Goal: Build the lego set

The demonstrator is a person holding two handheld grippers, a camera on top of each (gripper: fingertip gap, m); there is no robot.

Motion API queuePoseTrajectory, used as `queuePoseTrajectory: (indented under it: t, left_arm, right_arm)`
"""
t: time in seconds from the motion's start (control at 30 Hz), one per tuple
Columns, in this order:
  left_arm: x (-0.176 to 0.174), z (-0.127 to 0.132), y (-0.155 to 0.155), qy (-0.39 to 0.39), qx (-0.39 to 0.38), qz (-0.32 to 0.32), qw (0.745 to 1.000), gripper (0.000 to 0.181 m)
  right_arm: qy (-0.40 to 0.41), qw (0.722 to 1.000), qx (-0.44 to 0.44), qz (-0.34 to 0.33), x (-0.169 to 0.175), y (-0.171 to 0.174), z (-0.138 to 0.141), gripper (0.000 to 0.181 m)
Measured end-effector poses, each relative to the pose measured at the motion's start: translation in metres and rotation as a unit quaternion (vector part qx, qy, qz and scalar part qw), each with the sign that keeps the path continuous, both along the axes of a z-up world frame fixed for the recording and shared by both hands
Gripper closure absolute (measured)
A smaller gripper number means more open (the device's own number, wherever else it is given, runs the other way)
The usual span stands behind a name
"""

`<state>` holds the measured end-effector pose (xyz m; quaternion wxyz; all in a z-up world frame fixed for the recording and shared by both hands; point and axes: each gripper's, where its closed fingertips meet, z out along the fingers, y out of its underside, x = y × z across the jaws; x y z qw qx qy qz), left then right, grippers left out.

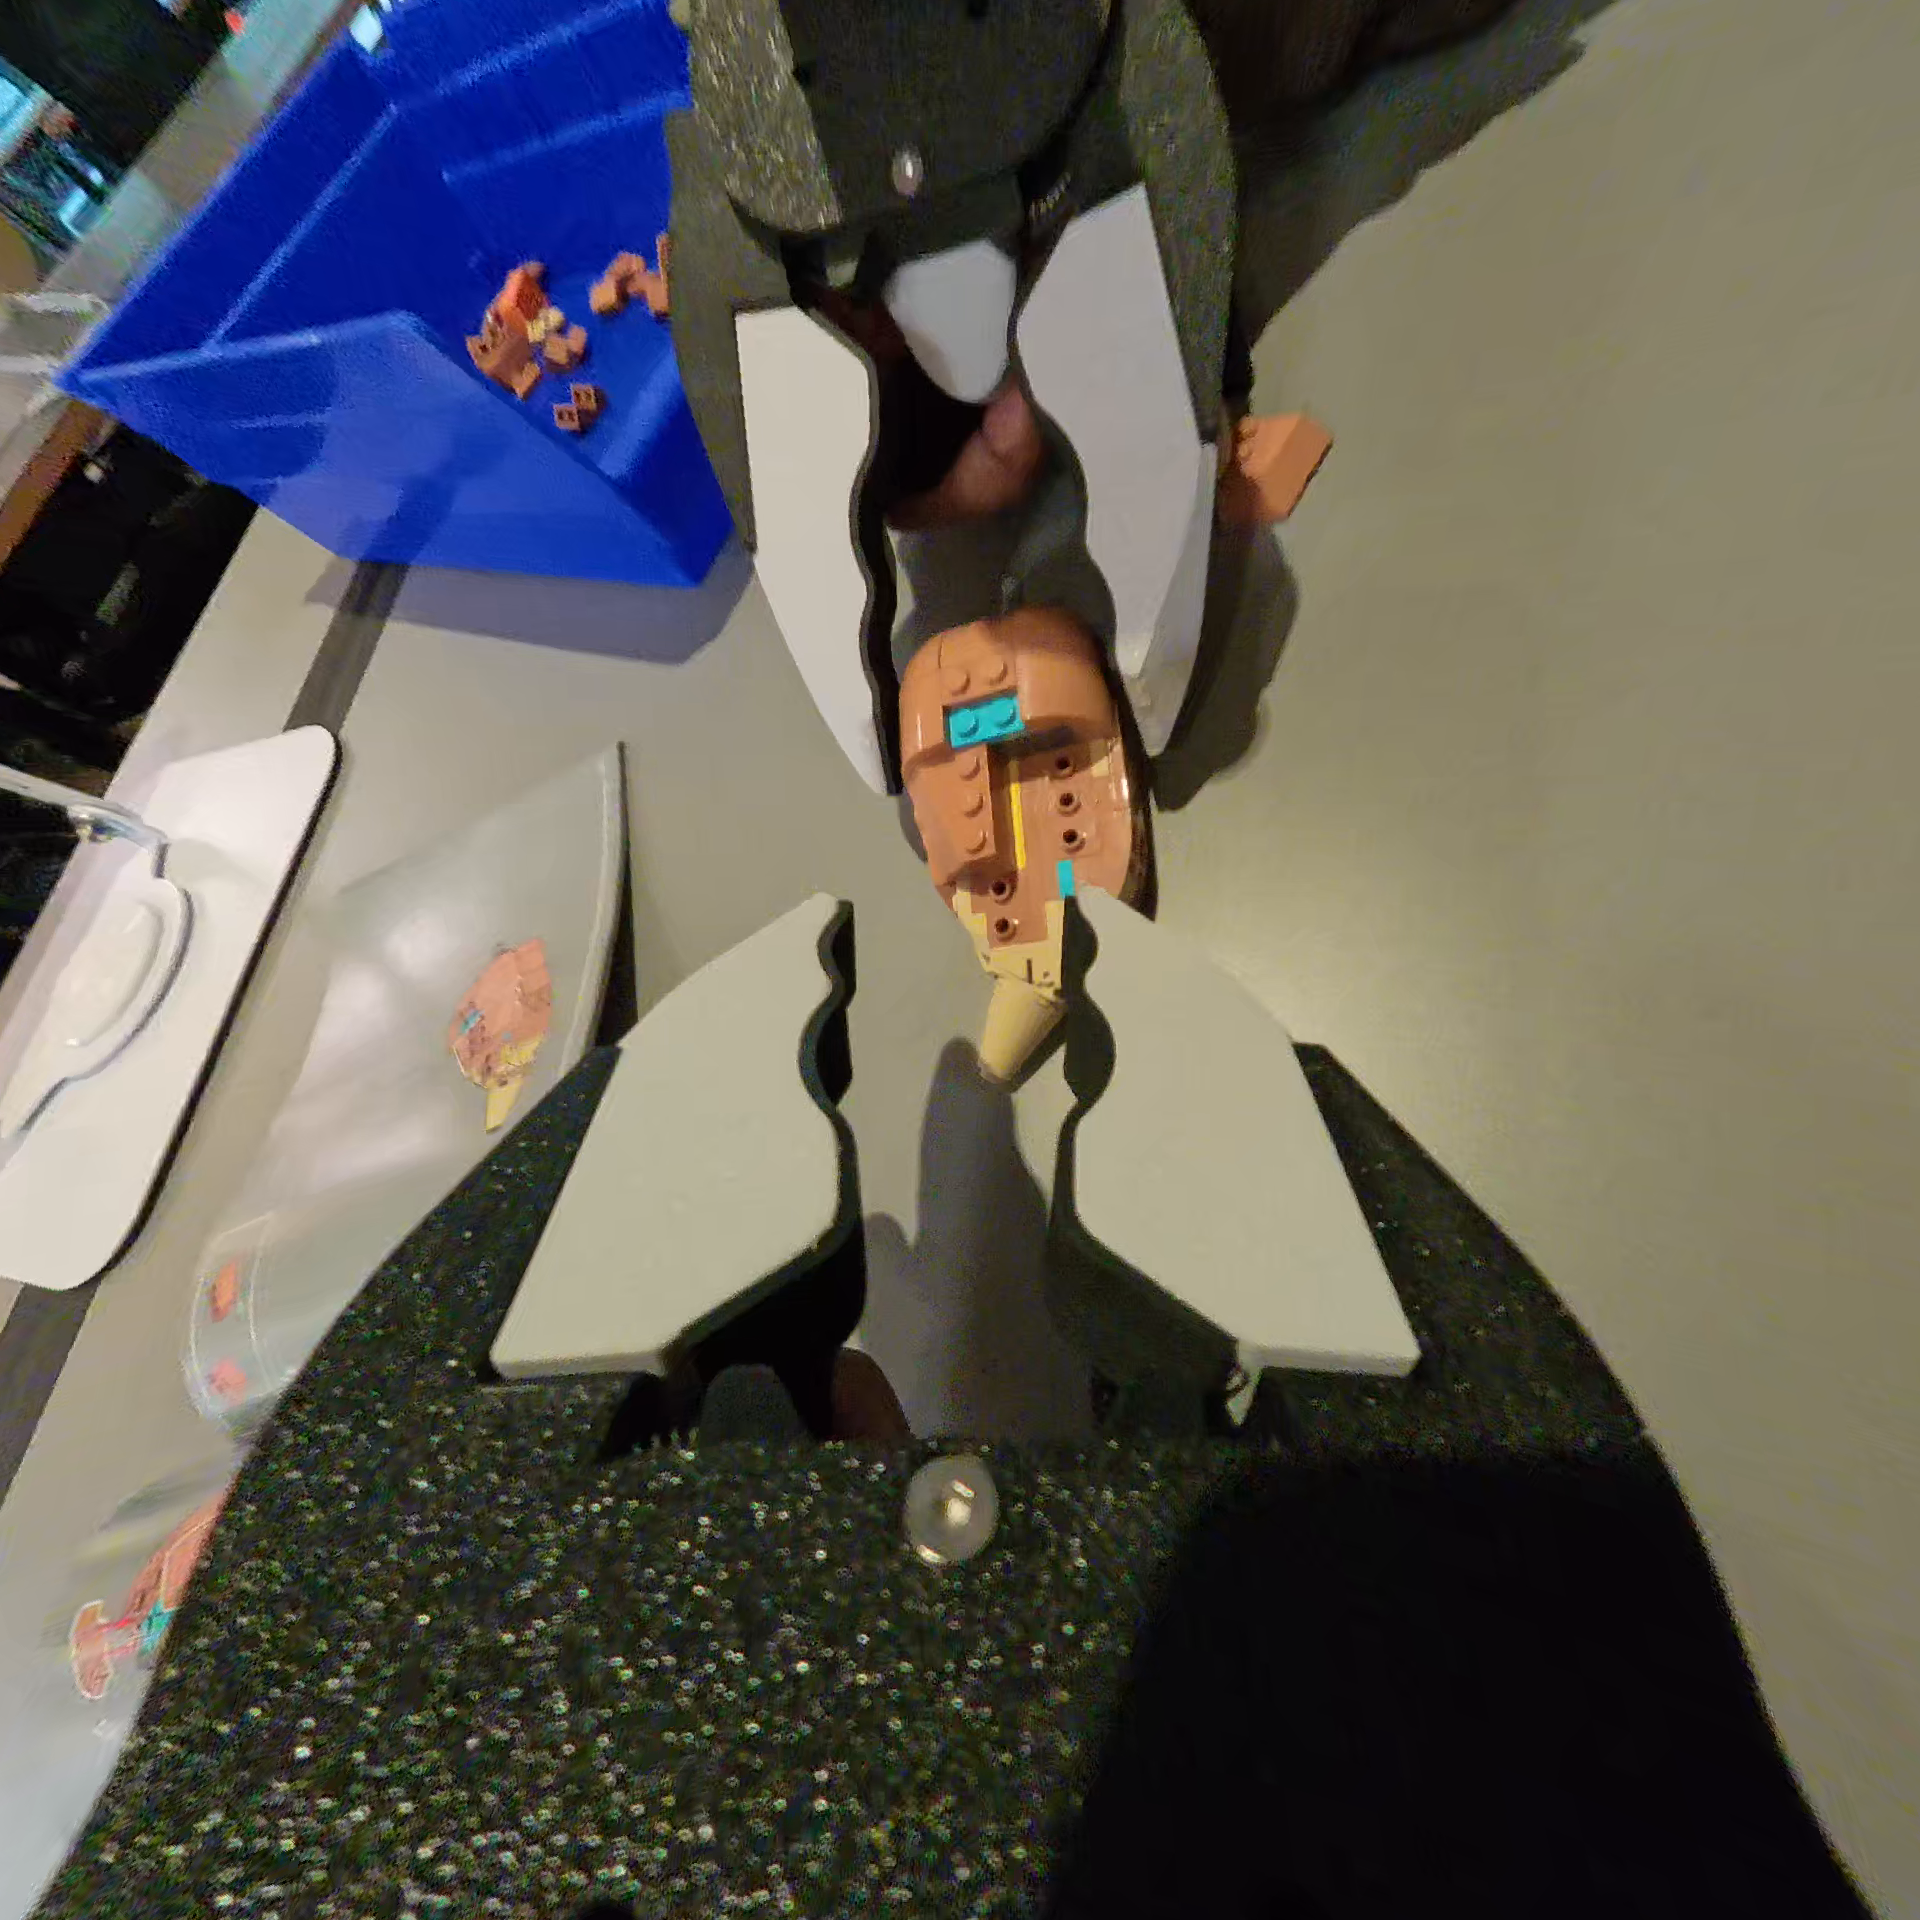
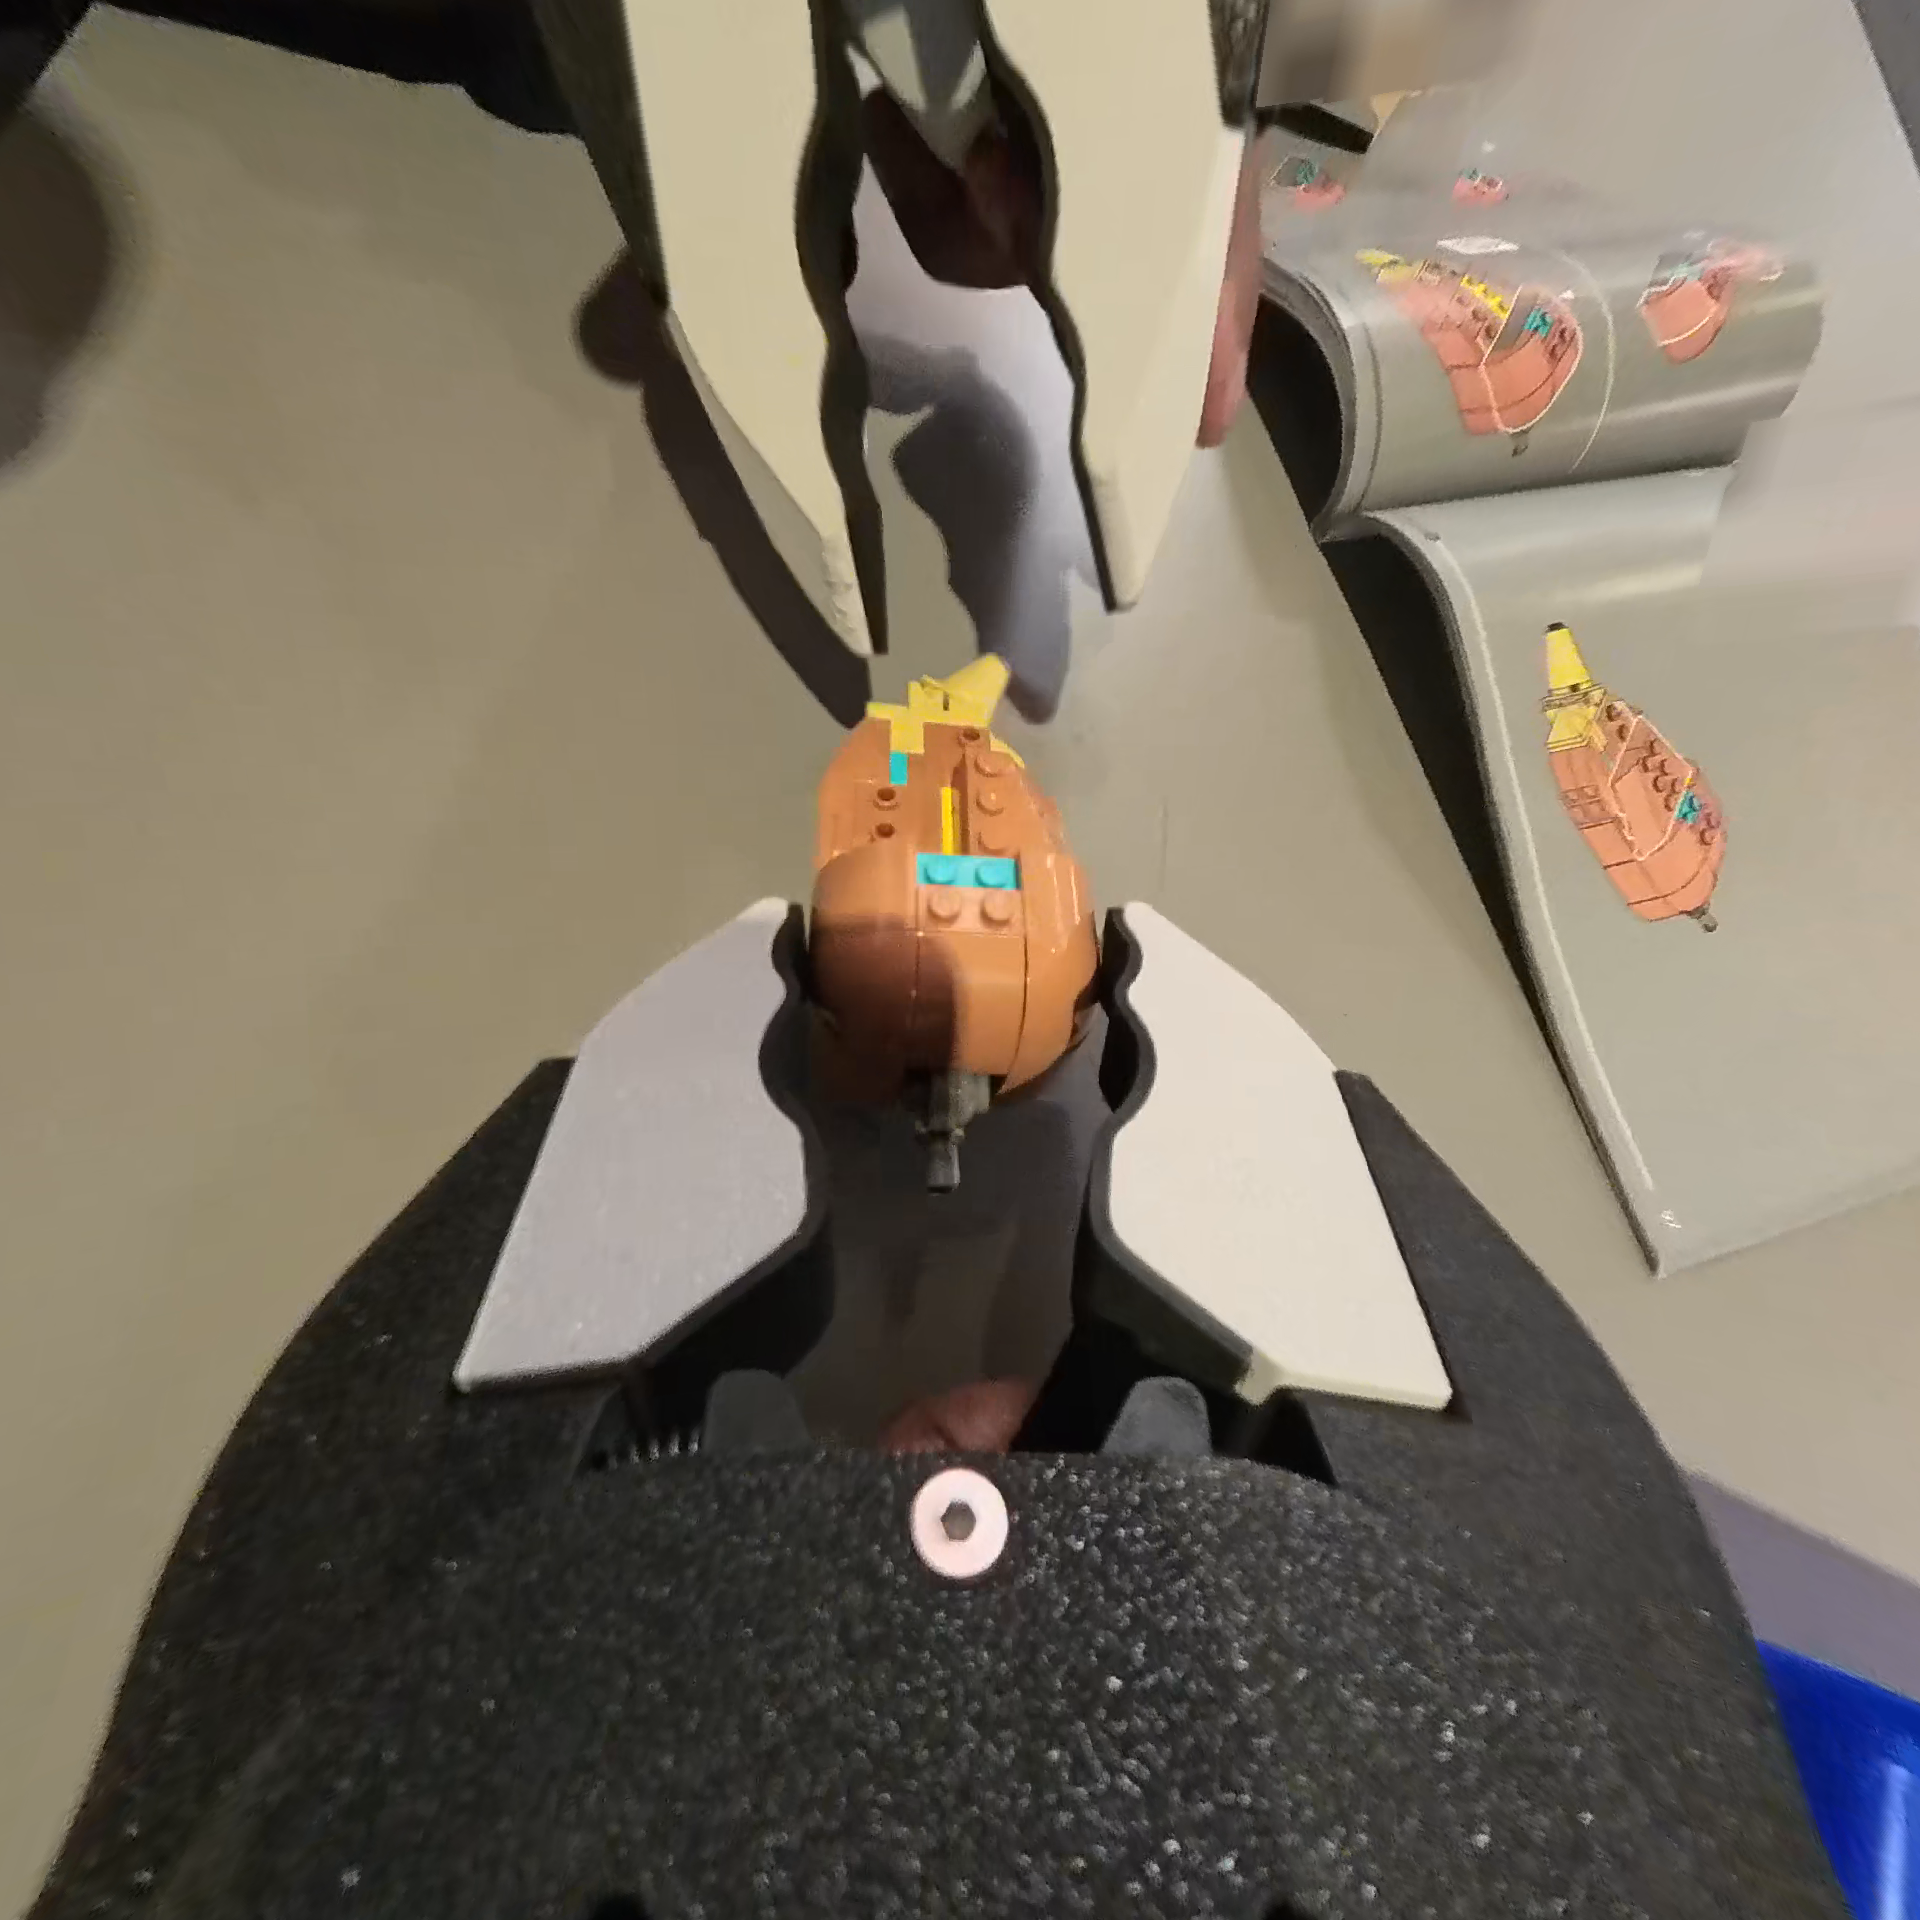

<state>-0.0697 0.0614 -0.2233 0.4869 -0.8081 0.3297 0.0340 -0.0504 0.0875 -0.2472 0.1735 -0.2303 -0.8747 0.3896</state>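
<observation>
A brown Lego boat-shaped model [image 2: 951, 935] with teal and yellow pieces and a tan pointed nose sits just above the grey table. My right gripper [image 2: 951, 920] is shut on its rounded end, with a dark grey peg sticking back between the fingers. In the left wrist view the right gripper [image 1: 1018, 758] reaches in from the top, holding the model [image 1: 1023, 790]. My left gripper [image 1: 961, 914] is open, facing the model's tan nose [image 1: 1023, 1029], which lies between its fingers close to the right one. In the right wrist view the left gripper [image 2: 987, 613] hangs open just beyond the nose.
A blue bin [image 1: 343, 436] with several loose brown bricks [image 1: 540, 332] stands at the far left. One brown brick [image 1: 1283, 457] lies on the table beside the right gripper. An open instruction booklet [image 2: 1558, 416] lies to the right, also seen in the left wrist view [image 1: 416, 987]. A white tray [image 1: 156, 987] lies at the left edge. About 5 centimetres separates my left fingertips from my right.
</observation>
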Motion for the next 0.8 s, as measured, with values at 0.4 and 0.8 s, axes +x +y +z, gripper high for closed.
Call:
queuePoseTrajectory:
  t: [0.4, 0.8]
  left_arm:
    - [0.001, -0.014, 0.004, 0.008, -0.028, 0.011, 1.000, 0.144]
    - [0.006, -0.018, 0.003, -0.020, -0.045, 0.006, 0.999, 0.146]
  right_arm:
    - [-0.020, 0.999, 0.035, -0.019, -0.005, 0.002, -0.012, 0.125]
    - [-0.041, 0.998, 0.029, -0.042, -0.009, -0.002, -0.015, 0.124]
